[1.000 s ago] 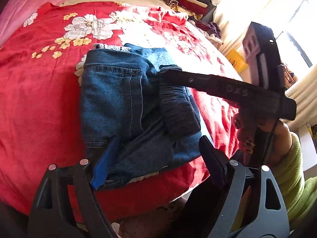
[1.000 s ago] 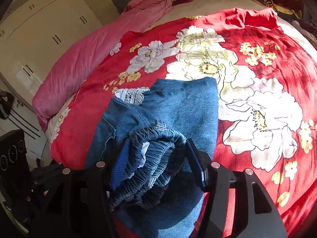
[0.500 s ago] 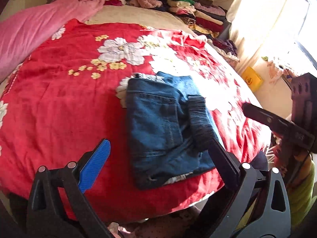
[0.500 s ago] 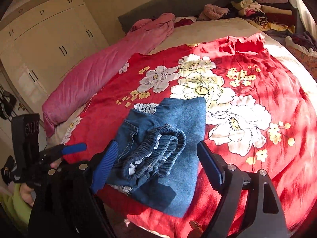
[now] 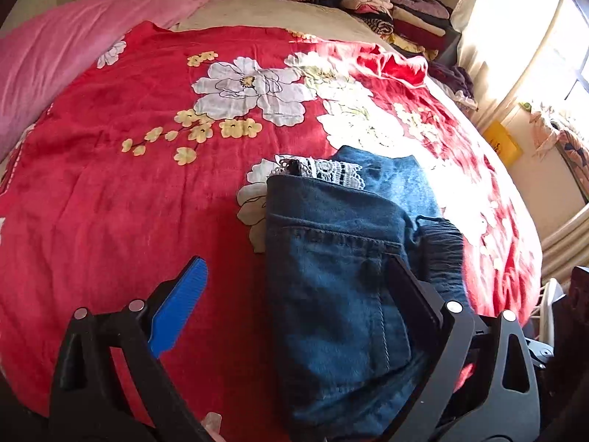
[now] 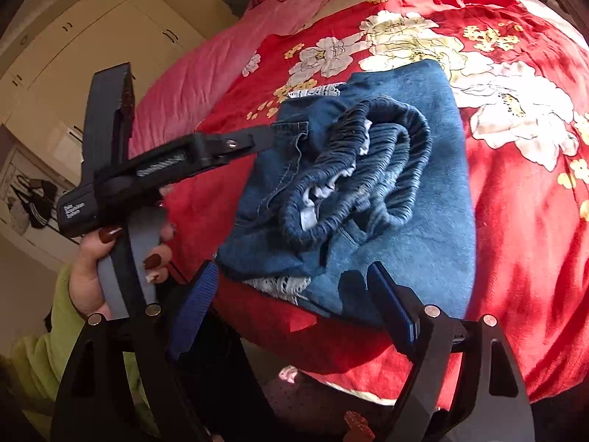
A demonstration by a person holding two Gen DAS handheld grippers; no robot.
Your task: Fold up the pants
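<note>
The blue jeans lie folded into a compact packet near the front edge of the red flowered bedspread. Their gathered elastic waistband is bunched on top, and white lace trim peeks out. My left gripper straddles the packet's left edge; its jaws are closing, but neither pad presses the denim. One of its fingers reaches over that edge in the right wrist view. My right gripper hovers at the packet's near edge, its jaws opening, with only the denim's border between them, untouched.
A pink quilt runs along the bed's left side. Stacked folded clothes sit at the headboard. A bright window and curtain are on the right and wardrobe doors on the left. A hand in a green sleeve holds the left gripper.
The right gripper's jaws widened off the waistband bundle and pulled back toward the bed's edge. The left gripper left the packet's near edge, drew back, then shifted to its left side.
</note>
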